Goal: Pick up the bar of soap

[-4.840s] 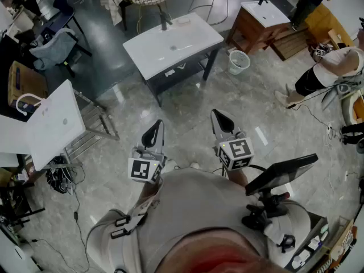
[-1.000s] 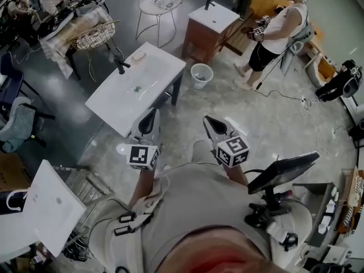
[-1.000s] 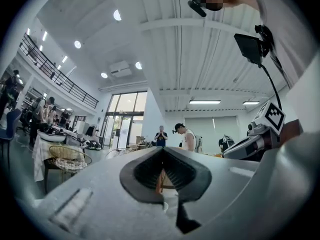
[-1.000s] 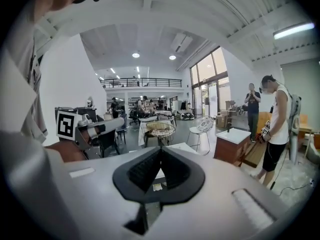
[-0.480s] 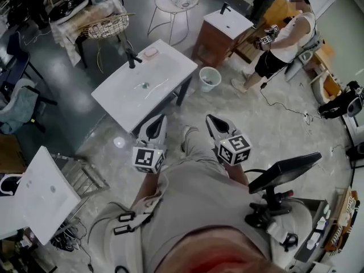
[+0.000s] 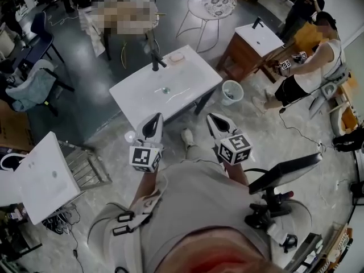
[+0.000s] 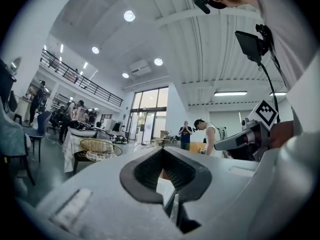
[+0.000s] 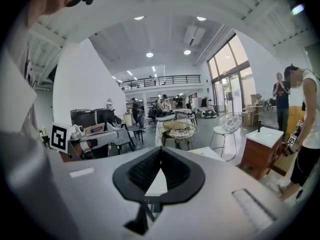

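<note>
since the earlier frames the white rectangular washbasin top point(image 6: 136, 98) has swung from the left of the head view to lie straight ahead of both grippers, so the person has walked toward it.

left gripper point(image 6: 154, 120): jaws together, with nothing between the pads; its own view point(image 7: 162, 151) confirms this. right gripper point(image 6: 214, 120): jaws fully closed and likewise empty point(image 8: 160, 151). both are carried side by side in front of the torso, near the basin's front edge in the head view, with no contact visible.

beyond them, a black upright faucet point(image 6: 154, 58) stands at the far edge of the basin top. the pale pink oval bar of soap point(image 6: 177, 57) lies just beside it, on the far rim. neither gripper view shows the soap.

judgement: the approach is under way and the grasp has not begun. the next move calls for opening one pair of jaws and reaching across the basin. a slick bar may slip from the pads.
</note>
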Demonstrator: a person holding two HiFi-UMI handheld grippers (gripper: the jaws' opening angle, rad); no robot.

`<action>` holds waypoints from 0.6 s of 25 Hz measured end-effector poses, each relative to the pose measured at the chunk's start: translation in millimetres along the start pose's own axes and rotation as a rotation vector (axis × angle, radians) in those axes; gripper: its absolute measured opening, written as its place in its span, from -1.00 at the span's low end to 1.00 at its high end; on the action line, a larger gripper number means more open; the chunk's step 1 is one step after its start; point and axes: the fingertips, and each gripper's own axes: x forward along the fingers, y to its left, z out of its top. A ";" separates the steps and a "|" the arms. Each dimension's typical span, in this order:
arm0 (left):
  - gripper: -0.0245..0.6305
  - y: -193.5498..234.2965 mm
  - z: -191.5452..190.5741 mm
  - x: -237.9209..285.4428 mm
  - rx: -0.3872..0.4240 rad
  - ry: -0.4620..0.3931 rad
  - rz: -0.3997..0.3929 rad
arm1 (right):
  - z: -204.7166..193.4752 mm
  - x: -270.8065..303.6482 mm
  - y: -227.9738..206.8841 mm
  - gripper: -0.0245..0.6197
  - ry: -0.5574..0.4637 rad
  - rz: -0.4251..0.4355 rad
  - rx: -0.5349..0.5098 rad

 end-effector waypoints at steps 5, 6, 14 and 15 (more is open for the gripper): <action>-0.93 26.8 -0.2 35.8 0.001 0.000 0.062 | 13.5 51.9 -22.5 -0.92 0.000 0.076 -0.005; -0.93 30.3 -1.5 44.2 0.003 -0.002 0.071 | 15.7 61.0 -28.2 -0.92 0.002 0.093 -0.006; -0.93 53.7 1.7 111.9 0.025 0.001 0.167 | 33.7 133.6 -77.6 -0.91 0.026 0.224 -0.004; -0.93 58.4 1.3 119.6 0.027 0.005 0.180 | 36.7 143.6 -82.0 -0.92 0.028 0.242 -0.006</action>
